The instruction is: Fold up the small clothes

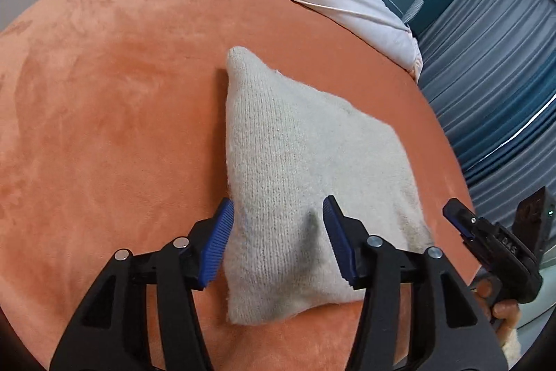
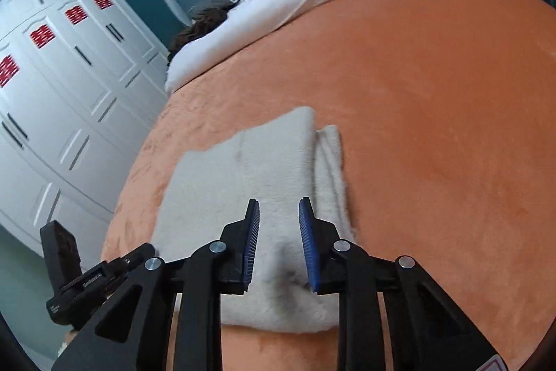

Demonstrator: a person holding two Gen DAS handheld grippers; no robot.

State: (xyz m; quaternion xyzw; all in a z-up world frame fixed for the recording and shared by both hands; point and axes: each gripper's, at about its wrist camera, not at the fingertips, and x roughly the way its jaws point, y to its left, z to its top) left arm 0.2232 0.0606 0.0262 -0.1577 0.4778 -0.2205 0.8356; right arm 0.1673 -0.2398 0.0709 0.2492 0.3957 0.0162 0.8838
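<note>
Ideally, left gripper and right gripper, both clenched on the knit garment, lift evenly toward twelve o'clock.

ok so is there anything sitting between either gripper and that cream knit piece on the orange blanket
Nothing visible does. The cream knit garment lies directly under both tools: the left gripper and the right gripper each have its near edge bunched up between their blue pads. The orange blanket around it is bare.
</note>
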